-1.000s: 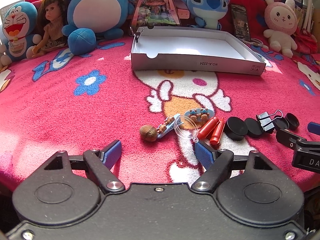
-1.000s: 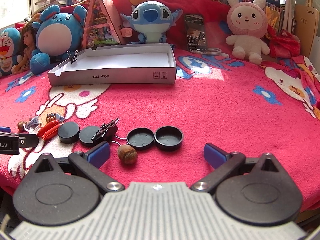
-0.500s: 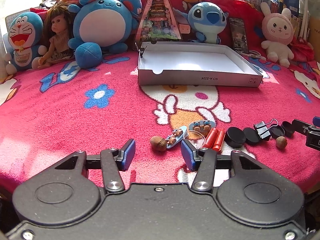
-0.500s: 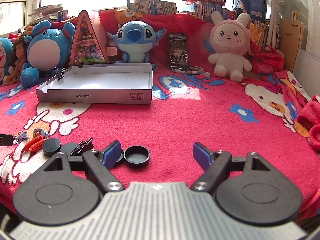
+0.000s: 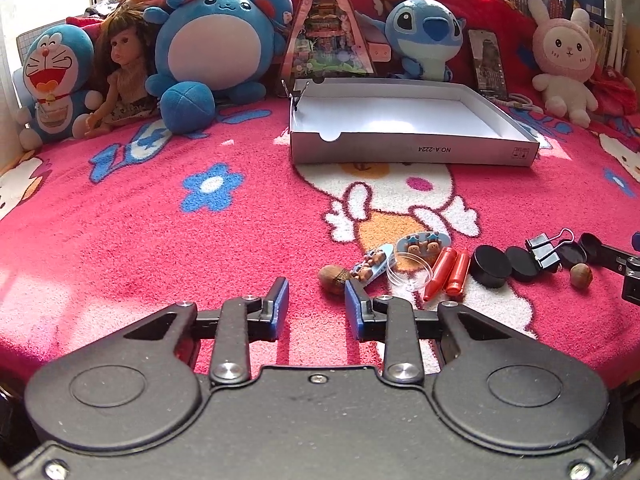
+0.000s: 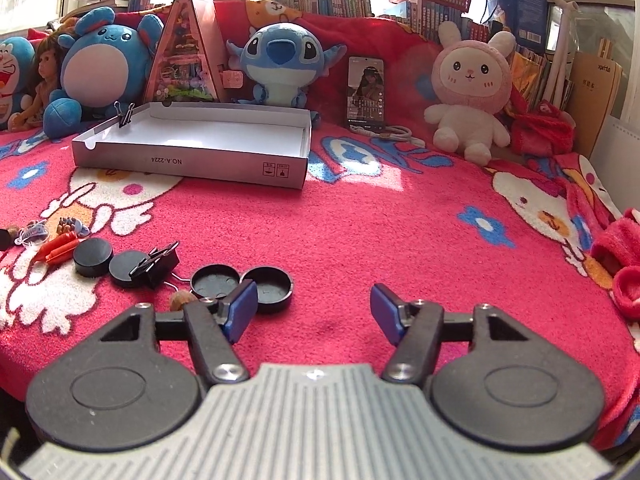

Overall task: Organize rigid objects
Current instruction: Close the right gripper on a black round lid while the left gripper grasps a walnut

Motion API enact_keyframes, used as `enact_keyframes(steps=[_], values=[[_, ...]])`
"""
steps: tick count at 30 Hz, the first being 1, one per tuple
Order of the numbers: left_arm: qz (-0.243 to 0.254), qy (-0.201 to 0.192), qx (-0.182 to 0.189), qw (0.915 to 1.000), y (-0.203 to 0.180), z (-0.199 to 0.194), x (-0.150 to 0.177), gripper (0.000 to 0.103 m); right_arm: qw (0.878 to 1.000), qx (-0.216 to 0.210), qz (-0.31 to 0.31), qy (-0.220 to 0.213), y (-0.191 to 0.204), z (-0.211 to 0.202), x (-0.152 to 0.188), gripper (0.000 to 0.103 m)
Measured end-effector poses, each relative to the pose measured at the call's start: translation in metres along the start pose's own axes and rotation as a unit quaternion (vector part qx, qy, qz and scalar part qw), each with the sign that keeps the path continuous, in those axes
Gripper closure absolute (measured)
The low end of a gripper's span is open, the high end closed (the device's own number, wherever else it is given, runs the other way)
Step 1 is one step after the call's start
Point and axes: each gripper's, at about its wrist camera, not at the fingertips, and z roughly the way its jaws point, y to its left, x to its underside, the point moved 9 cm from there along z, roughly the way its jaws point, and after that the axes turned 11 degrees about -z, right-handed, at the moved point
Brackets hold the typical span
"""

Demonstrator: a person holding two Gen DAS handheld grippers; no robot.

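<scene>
Small items lie in a row on the red blanket: a walnut (image 5: 333,279), two blue hair clips (image 5: 422,243), a clear ring (image 5: 409,272), two red tubes (image 5: 448,270), black pucks (image 5: 491,266), a binder clip (image 5: 545,249) and a second nut (image 5: 581,275). My left gripper (image 5: 316,305) hovers just before the walnut, its jaws closing with nothing between them. My right gripper (image 6: 313,309) is closing too, over bare blanket, nothing between its pads. Its left finger (image 6: 240,310) overlaps a black cap (image 6: 270,283). A white empty box (image 5: 404,120) stands behind.
Plush toys, a doll (image 5: 122,80) and a triangular toy house (image 5: 330,36) line the back. A phone (image 6: 366,94) leans by the pink rabbit (image 6: 472,92). A binder clip (image 6: 125,114) sits on the box's corner. Red slippers (image 6: 624,264) lie at the right.
Both grippers' jaws have narrowed. Both views have pulled back and tilted up from the items; the second nut, formerly ahead of the right gripper, now sits behind its left finger.
</scene>
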Motion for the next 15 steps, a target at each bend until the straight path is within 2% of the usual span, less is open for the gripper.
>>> enact_keyframes(steps=[9, 15], values=[[-0.006, 0.002, 0.007, 1.0000, -0.002, 0.009, -0.002, 0.078, 1.000, -0.030, 0.002, 0.002, 0.013, 0.010, -0.004, 0.032], [-0.009, 0.002, 0.001, 1.0000, -0.001, 0.017, -0.004, 0.079, 1.000, -0.024, 0.001, 0.005, 0.011, 0.014, -0.003, 0.033]])
